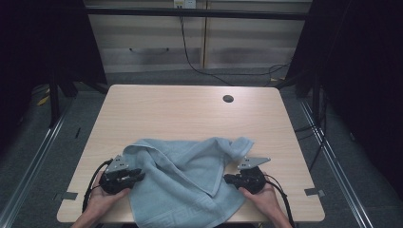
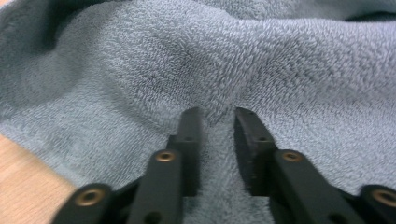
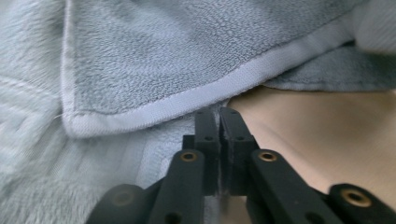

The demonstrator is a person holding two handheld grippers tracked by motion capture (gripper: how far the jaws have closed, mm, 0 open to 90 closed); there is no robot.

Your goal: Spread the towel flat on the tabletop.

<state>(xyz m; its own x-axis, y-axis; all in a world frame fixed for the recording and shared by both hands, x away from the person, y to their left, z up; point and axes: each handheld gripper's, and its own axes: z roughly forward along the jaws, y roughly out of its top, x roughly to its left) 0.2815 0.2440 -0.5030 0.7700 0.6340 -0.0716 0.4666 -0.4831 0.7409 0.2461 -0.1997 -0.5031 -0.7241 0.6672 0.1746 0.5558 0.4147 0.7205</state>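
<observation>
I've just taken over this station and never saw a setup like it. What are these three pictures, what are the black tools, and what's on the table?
No robot here: a person holds a two-jaw claw in each hand. The high view looks down on the table from above, with the left claw and right claw at either side of a light blue towel, which lies rumpled on the wood. The other two pictures come from cameras riding on each claw, looking along its black jaws. In the left gripper view, the left claw pinches a raised fold of the towel. In the right gripper view, the right claw is closed tight on the towel's edge near the hem.
</observation>
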